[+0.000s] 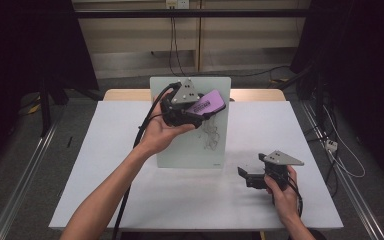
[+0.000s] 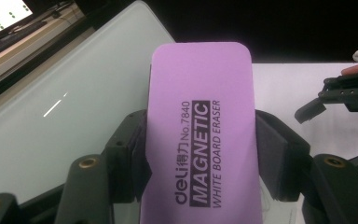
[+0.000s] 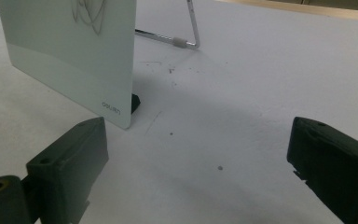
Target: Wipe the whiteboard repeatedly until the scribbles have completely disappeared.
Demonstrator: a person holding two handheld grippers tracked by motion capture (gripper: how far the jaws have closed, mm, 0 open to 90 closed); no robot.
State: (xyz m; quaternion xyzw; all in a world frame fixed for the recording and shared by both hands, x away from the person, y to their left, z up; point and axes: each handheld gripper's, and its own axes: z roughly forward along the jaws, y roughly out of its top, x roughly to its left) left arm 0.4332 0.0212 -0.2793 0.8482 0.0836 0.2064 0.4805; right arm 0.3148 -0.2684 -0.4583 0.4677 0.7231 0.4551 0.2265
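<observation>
A purple magnetic whiteboard eraser [image 1: 211, 103] [image 2: 200, 84] sits between the jaws of my left gripper [image 1: 198, 111] [image 2: 203, 144], which is shut on its long sides. I hold it in front of the upper part of a small glass whiteboard [image 1: 190, 145] [image 2: 74, 116] [image 3: 74, 56] that stands tilted on the table. Thin pen scribbles [image 1: 211, 135] [image 3: 91, 11] mark the board just below the eraser. My right gripper [image 1: 251, 167] [image 2: 333, 133] [image 3: 203, 158] rests low over the table to the right of the board, jaws wide open with nothing between them.
The white table [image 1: 280, 125] [image 3: 261, 70] has bare surface right and left of the board. A wire stand [image 3: 191, 28] props the board from behind. Cables lie on the floor at the right [image 1: 340, 150].
</observation>
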